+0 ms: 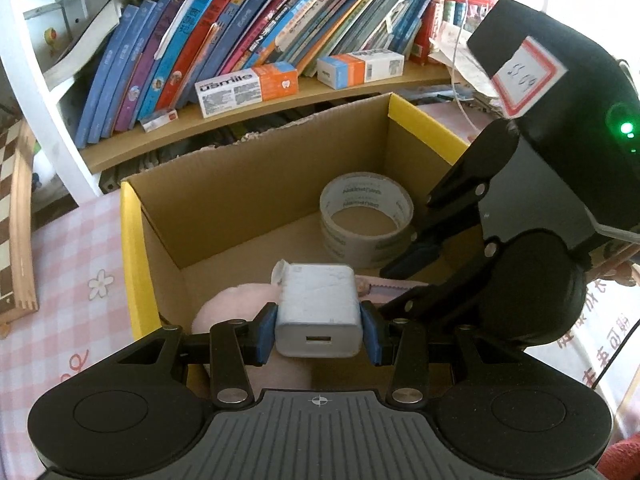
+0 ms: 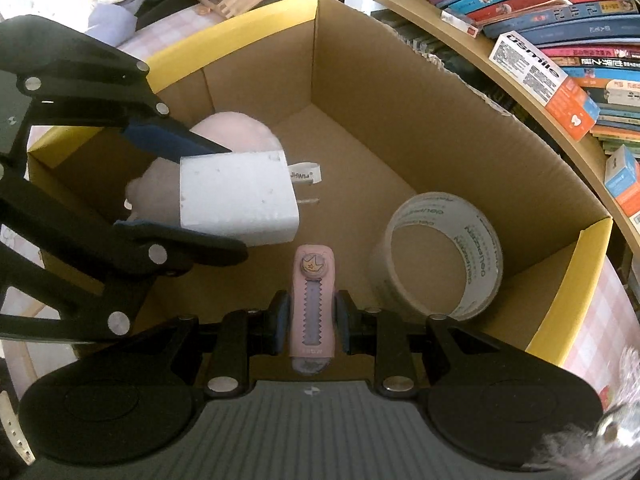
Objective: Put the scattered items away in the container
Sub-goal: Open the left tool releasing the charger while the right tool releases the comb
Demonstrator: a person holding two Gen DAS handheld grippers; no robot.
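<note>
The left gripper [image 1: 319, 334] is squeezing a white charger [image 1: 318, 312] over the box [image 1: 132, 248], ready to drop it in. The right gripper [image 2: 311, 322] is pinching a pink cutter [image 2: 312, 304] there too. Tape [image 2: 440, 256] and a pink toy [image 2: 236, 132] are lying inside.

Table w/ pink checked cloth [image 1: 72, 280], flower print on it. Cardboard box [image 1: 132, 248] w/ yellow rim sits on cloth, just in front of shelf. Wooden chessboard [image 1: 16, 216] at table's left edge, beside box. Behind: wooden shelf [image 1: 280, 108] w/ leaning row of books [image 1: 224, 40]; in front of books, white-orange carton [image 1: 248, 88], blue-orange carton [image 1: 360, 66], small red-white packet [image 1: 160, 119], all flat on shelf.
</note>
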